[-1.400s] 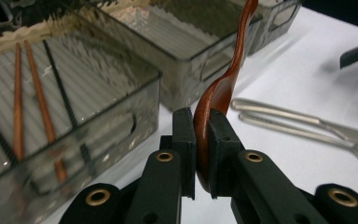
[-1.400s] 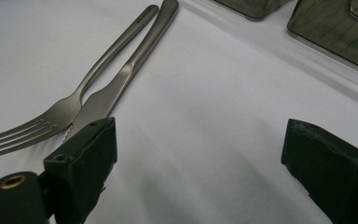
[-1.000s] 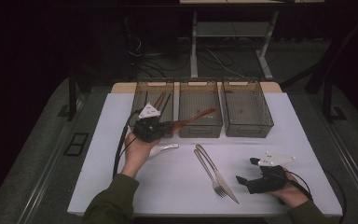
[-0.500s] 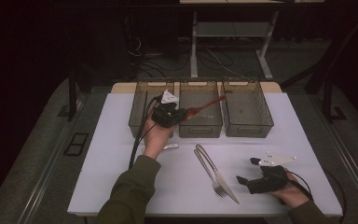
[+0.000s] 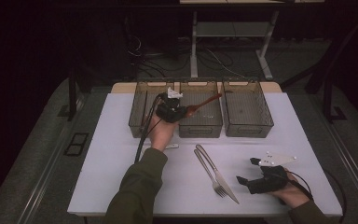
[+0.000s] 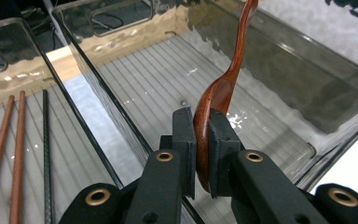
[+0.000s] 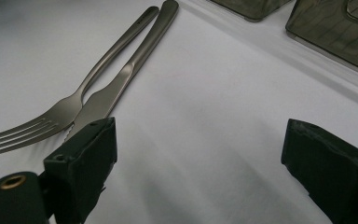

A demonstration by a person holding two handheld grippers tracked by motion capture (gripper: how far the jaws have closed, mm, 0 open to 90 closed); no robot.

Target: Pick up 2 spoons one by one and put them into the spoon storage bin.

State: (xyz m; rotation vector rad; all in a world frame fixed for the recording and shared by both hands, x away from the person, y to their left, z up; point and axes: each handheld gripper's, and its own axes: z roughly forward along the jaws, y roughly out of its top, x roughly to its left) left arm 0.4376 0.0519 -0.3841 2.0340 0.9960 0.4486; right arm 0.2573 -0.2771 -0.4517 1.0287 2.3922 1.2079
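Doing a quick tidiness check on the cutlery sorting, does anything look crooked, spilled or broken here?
Nothing spilled or broken. The left gripper holds the wooden spoon by its bowl, so its handle sticks out tilted over the middle bin. The fork and knife lie touching, slightly crossed.

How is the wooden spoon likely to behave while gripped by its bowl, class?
The spoon looks stiff: its handle juts out straight from the left gripper without sagging. Its glossy, curved bowl may slip or pivot between the flat pads. It is probably light, being thin wood.
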